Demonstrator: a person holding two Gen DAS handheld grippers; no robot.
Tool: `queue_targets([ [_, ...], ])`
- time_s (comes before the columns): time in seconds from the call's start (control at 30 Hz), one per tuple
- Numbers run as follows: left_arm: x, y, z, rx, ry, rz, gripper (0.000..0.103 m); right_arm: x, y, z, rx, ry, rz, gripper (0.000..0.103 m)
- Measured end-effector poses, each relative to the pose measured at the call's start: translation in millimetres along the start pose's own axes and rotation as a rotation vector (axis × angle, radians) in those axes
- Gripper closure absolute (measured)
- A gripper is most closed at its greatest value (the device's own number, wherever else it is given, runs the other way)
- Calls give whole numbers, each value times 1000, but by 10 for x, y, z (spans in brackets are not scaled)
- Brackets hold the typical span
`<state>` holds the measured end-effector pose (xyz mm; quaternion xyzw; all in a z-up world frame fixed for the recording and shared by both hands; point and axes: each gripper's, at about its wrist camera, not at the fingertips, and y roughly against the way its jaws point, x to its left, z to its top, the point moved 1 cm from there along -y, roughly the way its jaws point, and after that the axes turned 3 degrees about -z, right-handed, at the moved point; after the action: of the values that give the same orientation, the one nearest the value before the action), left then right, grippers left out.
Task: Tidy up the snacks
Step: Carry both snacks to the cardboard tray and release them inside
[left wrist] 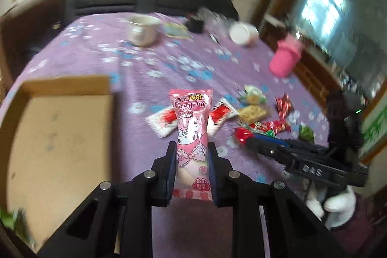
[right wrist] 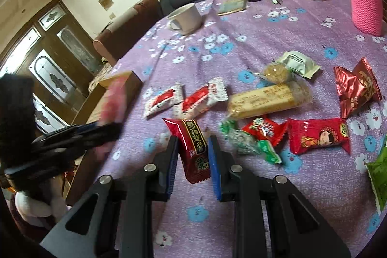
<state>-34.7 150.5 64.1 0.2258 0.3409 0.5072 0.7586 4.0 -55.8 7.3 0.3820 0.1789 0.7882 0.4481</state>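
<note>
While my left gripper (left wrist: 192,158) holds the pink snack packet (left wrist: 191,134) upright, pinched across its lower half between both pads, the cardboard box (left wrist: 60,132) sits just to its left on the purple flowered tabletop (left wrist: 150,59). That packet looks light and puffy, the film crinkly and probably slick, and whatever is inside seems soft, so I judge a gentle squeeze at the middle is right; a harder one could crush the contents or let the wrapper squirt out.

My right gripper (right wrist: 193,156) is down at the tabletop with its jaws partly open around the dark red packet (right wrist: 192,149). The left pad looks to be touching the wrapper's edge; the right pad stands just beside it with a sliver of cloth showing between, so I do not count it as gripped yet. This packet looks like a small, firm bar in glossy foil. I would take it across the narrow body, not by the crimped end, which would flop and slip.

The other snacks lie scattered just beyond: two red-and-white sachets (right wrist: 186,98), a long yellow biscuit pack (right wrist: 266,100), a green twist candy (right wrist: 249,142) and more red wrappers (right wrist: 319,137). They are close together, so closing could nudge the green candy.
</note>
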Motion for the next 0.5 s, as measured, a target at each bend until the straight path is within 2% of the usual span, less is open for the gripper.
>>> queue_targets([
  [0.17, 610, 597, -218, -94, 158, 104, 80, 62, -33, -51, 2, 10, -5, 76],
  [0.23, 831, 711, -313, -106, 213, 140, 80, 115, -32, -65, 0, 13, -8, 76],
  [0.3, 1040, 745, -416, -88, 262, 174, 80, 268, 10, -62, -10, 34, -8, 76],
  [0.5, 1334, 714, -602, -54, 332, 228, 80, 991, 20, -59, 27, 114, 106, 76],
])
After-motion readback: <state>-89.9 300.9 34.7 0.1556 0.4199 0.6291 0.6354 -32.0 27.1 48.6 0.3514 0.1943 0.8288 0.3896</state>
